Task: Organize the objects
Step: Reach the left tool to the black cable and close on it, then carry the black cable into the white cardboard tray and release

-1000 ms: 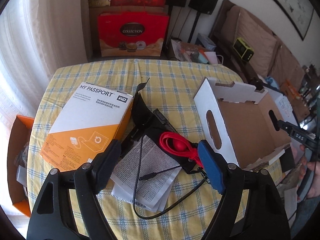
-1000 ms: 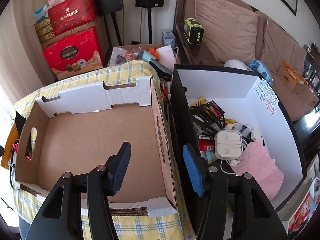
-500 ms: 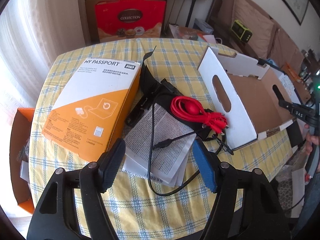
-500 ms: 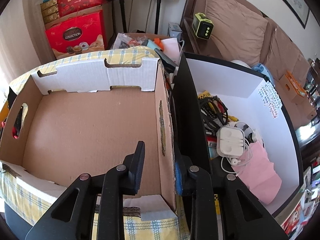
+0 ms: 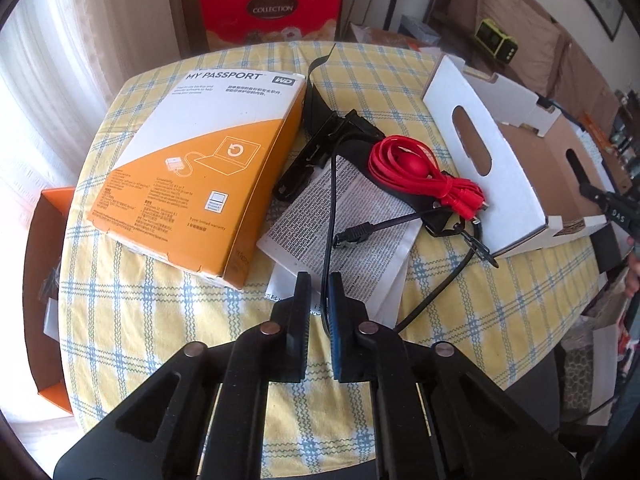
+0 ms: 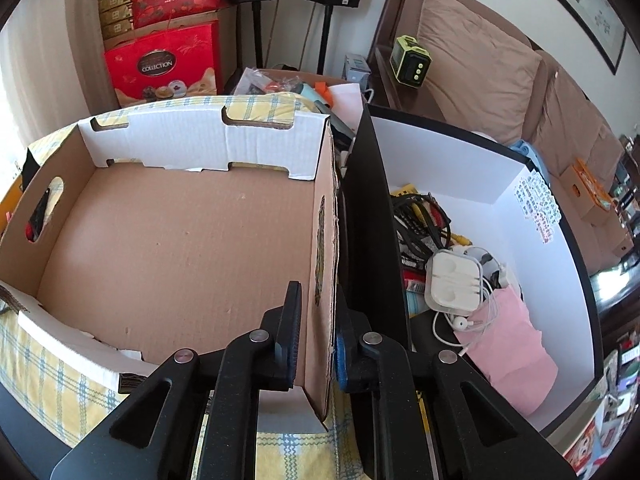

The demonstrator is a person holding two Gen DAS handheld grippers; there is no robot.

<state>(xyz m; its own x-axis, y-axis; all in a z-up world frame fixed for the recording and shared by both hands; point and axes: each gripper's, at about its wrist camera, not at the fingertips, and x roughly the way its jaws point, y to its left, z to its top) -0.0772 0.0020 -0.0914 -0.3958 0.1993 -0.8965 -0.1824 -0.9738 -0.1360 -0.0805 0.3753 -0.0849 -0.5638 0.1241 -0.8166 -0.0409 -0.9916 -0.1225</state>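
On the checked tablecloth (image 5: 136, 304) lie an orange and white My Passport box (image 5: 200, 160), a red cable bundle (image 5: 420, 180) on a black pouch, folded paper sheets (image 5: 360, 216) and a black cable (image 5: 332, 208). My left gripper (image 5: 319, 288) is shut on the black cable over the papers. An empty cardboard tray (image 5: 500, 176) stands to the right. In the right wrist view my right gripper (image 6: 318, 312) is shut on the cardboard tray's right wall (image 6: 326, 240).
A white box with black outer walls (image 6: 516, 184) beside the tray holds cables, earphones (image 6: 452, 280) and pink cloth. An orange box (image 5: 48, 280) sits left of the table. Red gift boxes (image 5: 272, 12) and a sofa (image 6: 500, 72) stand behind.
My left gripper drew back toward the table's near edge and shut on the black cable. My right gripper closed from wide open onto the tray's right wall.
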